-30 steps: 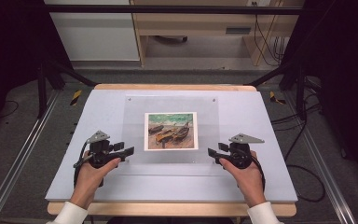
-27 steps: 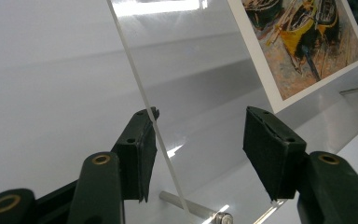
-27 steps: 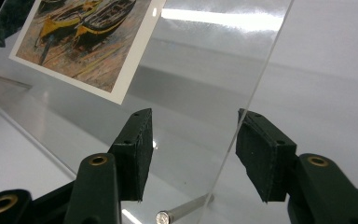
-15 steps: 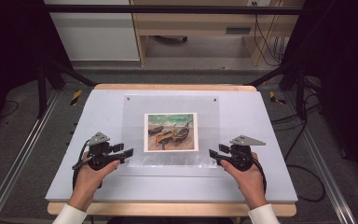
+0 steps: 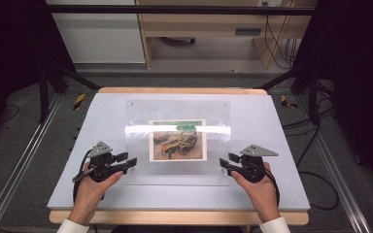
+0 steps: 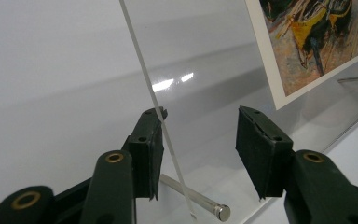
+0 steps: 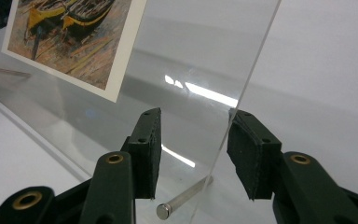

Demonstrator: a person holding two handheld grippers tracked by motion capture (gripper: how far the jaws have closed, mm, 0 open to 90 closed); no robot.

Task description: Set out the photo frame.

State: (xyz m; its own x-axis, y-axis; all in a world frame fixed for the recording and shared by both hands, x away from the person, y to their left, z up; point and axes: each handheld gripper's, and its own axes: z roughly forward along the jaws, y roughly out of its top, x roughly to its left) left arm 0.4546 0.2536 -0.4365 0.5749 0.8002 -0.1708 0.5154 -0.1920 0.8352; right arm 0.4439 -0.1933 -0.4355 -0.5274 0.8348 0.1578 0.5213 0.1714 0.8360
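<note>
Clear acrylic forms the sheet (image 5: 177, 138) that is being worked on; it lies over the middle of the grey table (image 5: 281, 194), with a printed picture of boats (image 5: 177, 141) seen at its centre. The left gripper (image 5: 130, 162) is placed at the sheet's left edge and the right gripper (image 5: 225, 165) at its right edge, both toward the near corners.

In the left gripper view the sheet's edge (image 6: 161, 116) is seen raised and tilted, touching one pad while the other pad stands well apart from it; the jaws are spread and nothing is clamped. The same is seen in the right gripper view: the edge (image 7: 233, 116) rests against one pad, the other pad stands off, and the jaws are parted.

The step is judged to be the taking hold of the sheet at both sides, with its near edge already tipped up. Next, both sets of jaws would have to be closed evenly on the thin edges so that the sheet is not skewed or dropped.

A metal pin (image 6: 200, 200) is seen below the left corner and another pin (image 7: 182, 198) below the right, but whether the sheet is seated on them cannot be told. What props the sheet up is not made out. A bright glare band (image 5: 175, 128) hides part of the picture's top.
</note>
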